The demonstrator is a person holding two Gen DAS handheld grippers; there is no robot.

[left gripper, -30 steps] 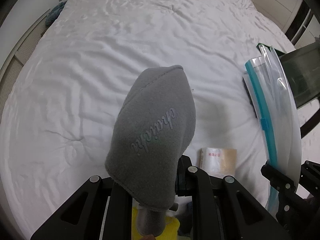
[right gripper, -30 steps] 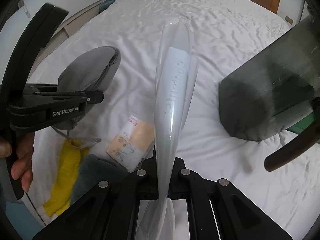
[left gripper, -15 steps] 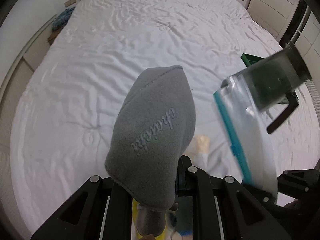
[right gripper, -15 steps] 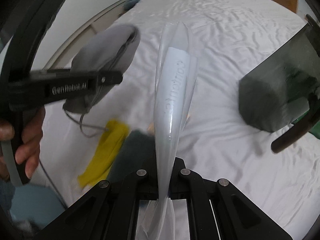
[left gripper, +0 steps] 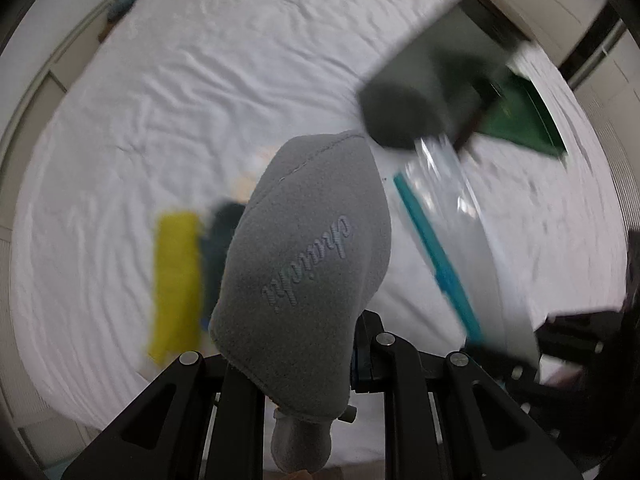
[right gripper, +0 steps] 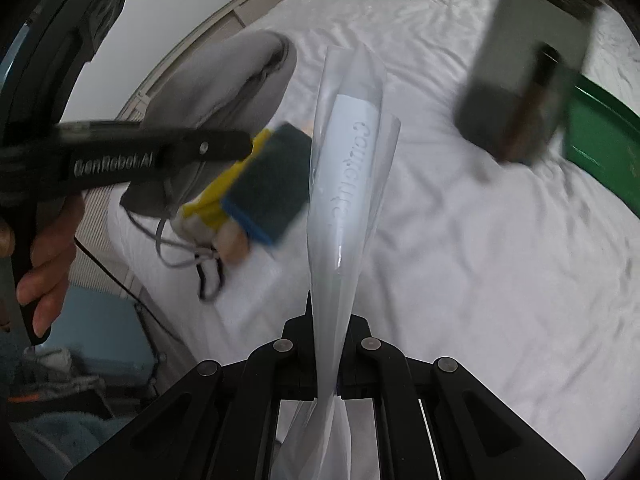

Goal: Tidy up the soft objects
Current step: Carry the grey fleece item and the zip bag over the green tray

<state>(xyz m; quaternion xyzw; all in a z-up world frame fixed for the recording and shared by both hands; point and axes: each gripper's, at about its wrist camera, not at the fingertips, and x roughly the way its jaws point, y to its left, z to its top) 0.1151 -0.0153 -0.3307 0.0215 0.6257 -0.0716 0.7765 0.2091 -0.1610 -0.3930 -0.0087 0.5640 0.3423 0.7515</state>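
My left gripper is shut on a grey fleece pouch and holds it upright above the white bed. The pouch also shows in the right wrist view, with its drawstring hanging down. My right gripper is shut on a clear zip bag; in the left wrist view the bag shows its teal zip strip, just right of the pouch. A yellow cloth and a dark teal cloth lie on the bed below the pouch.
A dark grey block and a green bin sit at the bed's right side. A small tan packet lies by the cloths. The bed's left edge meets a slatted frame.
Both grippers have swung left and lifted. The yellow and teal cloths have come into the left wrist view. The bag now sits closer to the pouch. Both grips are unchanged.
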